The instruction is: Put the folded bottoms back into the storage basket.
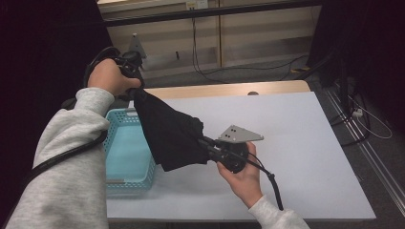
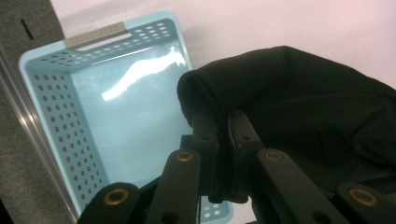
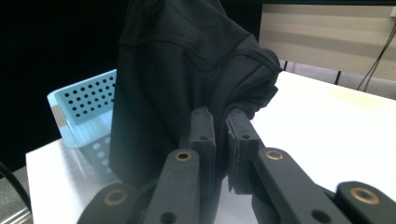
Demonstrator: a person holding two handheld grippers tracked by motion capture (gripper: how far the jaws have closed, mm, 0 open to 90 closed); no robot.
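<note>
A black cloth garment [image 1: 169,131] hangs stretched in the air between my two grippers, above the table. My left gripper [image 1: 135,91] is raised at the far left and is shut on the garment's upper edge [image 2: 219,93], with fabric pinched between its jaws. My right gripper [image 1: 206,142] is lower, near the table's middle, shut on the garment's other end [image 3: 243,88]. Below the hanging cloth sits a light blue perforated basket [image 1: 122,152], whose inside [image 2: 130,112] has nothing in it.
The white table top [image 1: 296,143] spreads to the right of the basket. Its wooden far edge [image 1: 229,89] meets a floor with cables [image 1: 363,114]. Dark curtain lies at left.
</note>
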